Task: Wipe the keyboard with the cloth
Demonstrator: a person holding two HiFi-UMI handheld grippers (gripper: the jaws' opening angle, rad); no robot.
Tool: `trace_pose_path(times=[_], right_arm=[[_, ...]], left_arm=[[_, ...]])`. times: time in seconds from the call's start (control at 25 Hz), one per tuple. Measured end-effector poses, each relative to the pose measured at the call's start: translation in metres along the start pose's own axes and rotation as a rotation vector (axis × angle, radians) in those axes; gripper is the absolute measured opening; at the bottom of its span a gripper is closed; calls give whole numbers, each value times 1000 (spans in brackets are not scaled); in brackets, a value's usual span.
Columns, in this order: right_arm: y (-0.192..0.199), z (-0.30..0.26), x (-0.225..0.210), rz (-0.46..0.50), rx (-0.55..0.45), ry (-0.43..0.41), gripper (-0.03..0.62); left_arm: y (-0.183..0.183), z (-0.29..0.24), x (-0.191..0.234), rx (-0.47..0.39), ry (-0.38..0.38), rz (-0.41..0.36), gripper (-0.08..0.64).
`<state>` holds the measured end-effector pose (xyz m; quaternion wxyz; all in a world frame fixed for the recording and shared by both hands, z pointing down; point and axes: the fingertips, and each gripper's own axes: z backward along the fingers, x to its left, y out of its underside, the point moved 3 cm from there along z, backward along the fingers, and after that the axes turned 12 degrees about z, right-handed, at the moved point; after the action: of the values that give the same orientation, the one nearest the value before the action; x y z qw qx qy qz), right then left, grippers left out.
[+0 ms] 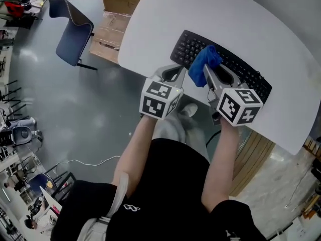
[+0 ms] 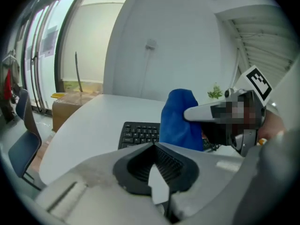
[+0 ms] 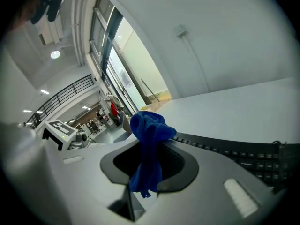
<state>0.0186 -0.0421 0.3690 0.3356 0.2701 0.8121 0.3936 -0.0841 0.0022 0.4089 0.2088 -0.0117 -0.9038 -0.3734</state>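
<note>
**Layout at the table's front edge**
The keyboard (image 1: 239, 69) lies on the table (image 1: 251, 19) along its front edge. The cloth (image 1: 204, 63) sits in the right gripper (image 1: 209, 75), over the keyboard's left part. The left gripper (image 1: 173, 74) is just left of it. A chair (image 1: 70, 31) and boxes (image 1: 116, 14) stand left of the table.

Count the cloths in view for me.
1. The blue cloth is bunched in the right claw, which is shut on it, over the black keyboard toward its left end. No other cloth shows in any view.

Head view looks steeply down; gripper views, close-in, share the keyboard (image 1: 242, 68).
</note>
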Motion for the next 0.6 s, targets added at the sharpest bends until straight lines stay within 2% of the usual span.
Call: trace_pose_path(times=[0.24,0.6], right_arm=[[25,-56,51,-23,70,-109,97],[48,-103,69,-75,162,-154,95]], left_arm=[[14,28,47,0,-52,23,-2],[15,24,83,55,-80,36,-2]])
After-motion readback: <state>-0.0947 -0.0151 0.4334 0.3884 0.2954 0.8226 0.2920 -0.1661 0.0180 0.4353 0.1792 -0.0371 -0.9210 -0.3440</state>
